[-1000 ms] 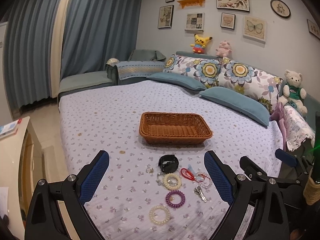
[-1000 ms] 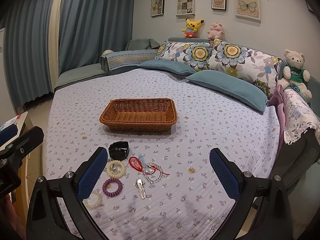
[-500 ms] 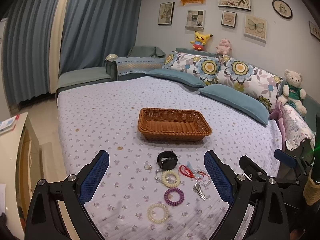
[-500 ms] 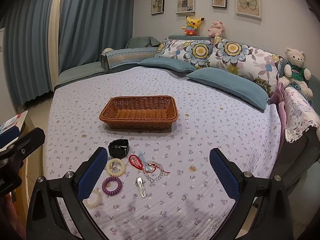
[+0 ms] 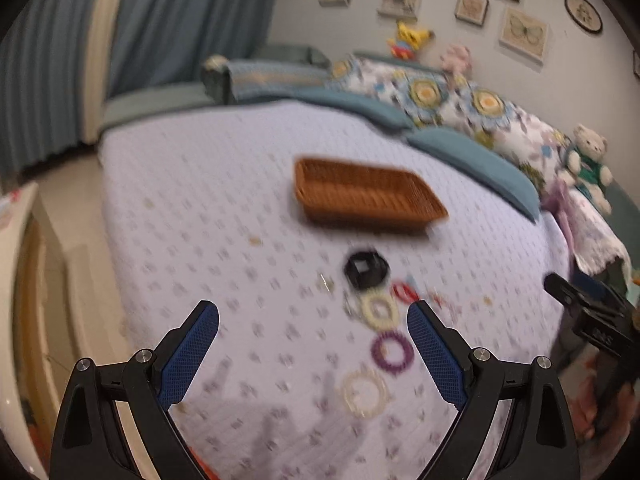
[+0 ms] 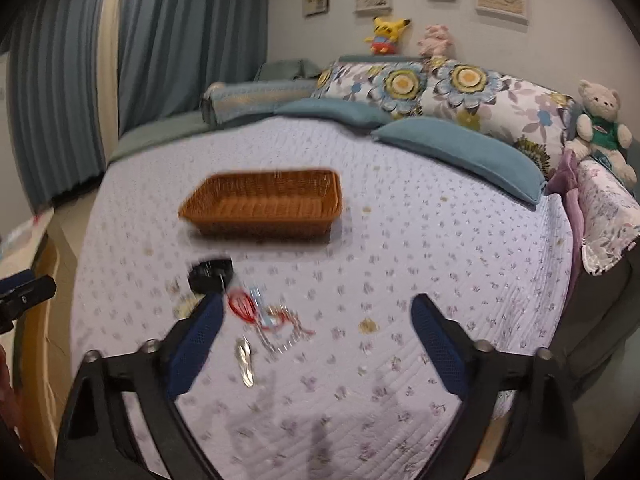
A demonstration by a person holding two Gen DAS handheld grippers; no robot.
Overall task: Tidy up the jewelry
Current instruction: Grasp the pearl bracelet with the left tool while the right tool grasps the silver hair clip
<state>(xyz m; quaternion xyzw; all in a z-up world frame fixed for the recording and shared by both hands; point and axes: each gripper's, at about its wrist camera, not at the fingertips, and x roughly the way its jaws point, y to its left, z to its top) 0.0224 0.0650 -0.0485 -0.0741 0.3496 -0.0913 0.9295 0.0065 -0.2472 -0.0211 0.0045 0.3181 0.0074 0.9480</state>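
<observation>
Both views motion-blurred. Your left hand-held gripper [image 5: 313, 320] hangs over the bed [image 5: 192, 208] with its jaws spread wide and nothing between them. Your right hand-held gripper [image 6: 316, 316] is likewise wide open and holds nothing.

The jewelry lies in a loose cluster on the bedspread, on the near side of the wicker basket [image 5: 366, 194], apart from it. Nearest the basket is the black watch [image 5: 366, 270]. Just this side of it: cream beaded bracelet [image 5: 380, 310], then purple coil ring [image 5: 391, 351], then a pale bracelet [image 5: 365, 392] closest to you. In the left view, the right finger covers part of the cluster.

Right wrist view: red loop [image 6: 242, 303], a tangled chain with red bits [image 6: 284, 326] beside it, and a silver hair clip [image 6: 245, 362] lie between the fingers, toward the left one. The basket [image 6: 264, 204] looks empty as far as the blur allows.
</observation>
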